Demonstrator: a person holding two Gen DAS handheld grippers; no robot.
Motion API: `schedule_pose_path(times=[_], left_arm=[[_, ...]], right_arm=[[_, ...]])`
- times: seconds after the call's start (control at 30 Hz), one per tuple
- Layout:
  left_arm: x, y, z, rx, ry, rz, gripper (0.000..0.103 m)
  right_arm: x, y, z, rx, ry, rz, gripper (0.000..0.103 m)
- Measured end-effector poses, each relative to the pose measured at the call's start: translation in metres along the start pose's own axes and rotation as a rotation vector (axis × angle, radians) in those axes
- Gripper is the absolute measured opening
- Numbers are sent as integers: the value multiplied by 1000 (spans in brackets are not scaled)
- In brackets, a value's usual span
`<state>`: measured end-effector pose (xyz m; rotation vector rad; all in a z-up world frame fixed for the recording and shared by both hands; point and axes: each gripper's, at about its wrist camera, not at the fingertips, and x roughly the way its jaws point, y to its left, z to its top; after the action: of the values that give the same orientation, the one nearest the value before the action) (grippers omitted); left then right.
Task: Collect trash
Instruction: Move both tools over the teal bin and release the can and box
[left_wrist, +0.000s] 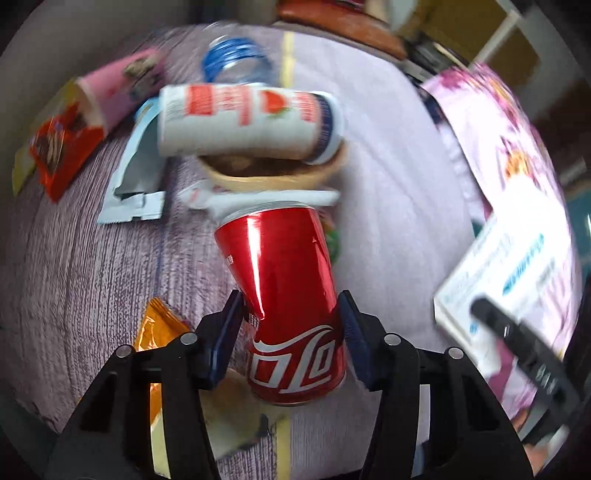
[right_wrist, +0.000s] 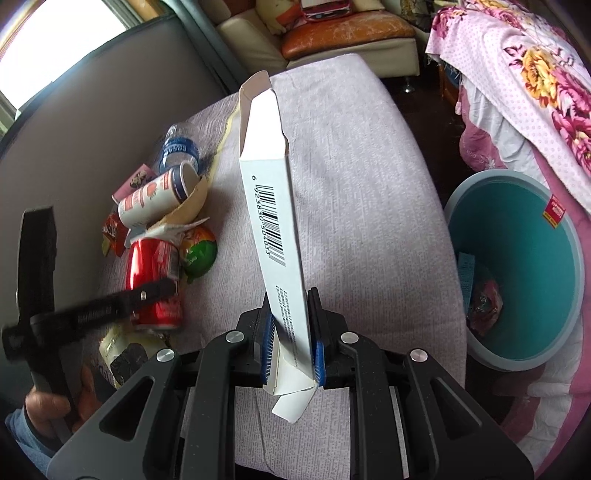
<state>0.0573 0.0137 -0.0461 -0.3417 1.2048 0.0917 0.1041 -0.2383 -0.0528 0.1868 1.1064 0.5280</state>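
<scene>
The left gripper (left_wrist: 291, 317) is clamped on a dented red soda can (left_wrist: 284, 295), its blue pads pressing the can's lower sides; the left wrist view is motion-blurred. The right gripper (right_wrist: 291, 332) is closed on a long white carton (right_wrist: 271, 221) with a barcode on one face, gripped near its lower end, its far flap standing open. Both are held over a cushioned surface with a pale lilac cover (right_wrist: 369, 184). A litter pile lies on that surface: a white paper cup with red print (left_wrist: 243, 122) on its side across a tan bowl (left_wrist: 273, 177) whose contents cannot be made out, a clear bottle with a blue label (left_wrist: 236, 61) beyond it, a pink cup (left_wrist: 118, 88), a red snack wrapper (left_wrist: 59, 147), a torn silver-white wrapper (left_wrist: 136, 177) and an orange wrapper (left_wrist: 155, 328). A round green-and-orange item (right_wrist: 199, 251) lies just beside the can. A teal bin with a grey rim (right_wrist: 524, 266) stands beside the surface, below floral bedding (right_wrist: 535, 74); inside it lie a crumpled reddish wrapper (right_wrist: 484, 302) and a blue strip of packaging (right_wrist: 466, 273).
</scene>
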Motion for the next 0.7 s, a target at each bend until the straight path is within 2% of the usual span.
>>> schedule_pose_path(times=[0.2,0.33,0.47,0.7], left_arm=[[-14,-26,-10,119,-8,-49,53],[-25,-68,-3,230,-42,-98,53],[-19,-107,10,322,-38,-162,53],[14,-194,20,457,12,-255,53]], right_arm=[[-15,-10,4,35,-42,10,16],[-35,-26,10,72,-97,-4,16],[-70,-63,15,155,-184,-65,16],[-111,-132,7,291,-252,-181,16]])
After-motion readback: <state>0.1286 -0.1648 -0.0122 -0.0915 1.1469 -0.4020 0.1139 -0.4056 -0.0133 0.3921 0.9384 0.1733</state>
